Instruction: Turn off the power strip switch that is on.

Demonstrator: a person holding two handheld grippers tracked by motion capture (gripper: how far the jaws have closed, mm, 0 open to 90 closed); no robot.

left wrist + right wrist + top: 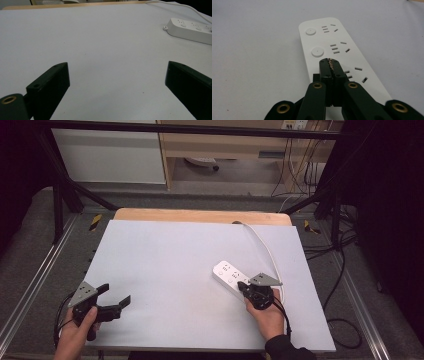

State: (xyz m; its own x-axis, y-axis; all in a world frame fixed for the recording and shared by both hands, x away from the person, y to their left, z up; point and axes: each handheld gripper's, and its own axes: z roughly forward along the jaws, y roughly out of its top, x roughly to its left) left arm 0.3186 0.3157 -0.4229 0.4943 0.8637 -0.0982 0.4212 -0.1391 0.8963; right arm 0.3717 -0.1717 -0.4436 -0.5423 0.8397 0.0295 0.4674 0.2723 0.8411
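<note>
A white power strip (229,276) lies on the grey table mat (165,265), right of centre, its white cable (265,247) running to the far edge. My right gripper (243,285) is shut, jaws pressed together with nothing between them, its tips over the strip's near part. In the right gripper view the power strip (329,47) shows round buttons and socket slots, and the right gripper (330,60) tips sit just past the second button, over the third socket set. My left gripper (115,295) stands open at the near left, nothing between its jaws. The power strip (191,30) lies far right in the left gripper view.
A wooden table edge (200,215) shows beyond the mat. Black frame bars (70,190) and loose cables (345,265) flank the table. A person's hands hold both grippers at the near edge.
</note>
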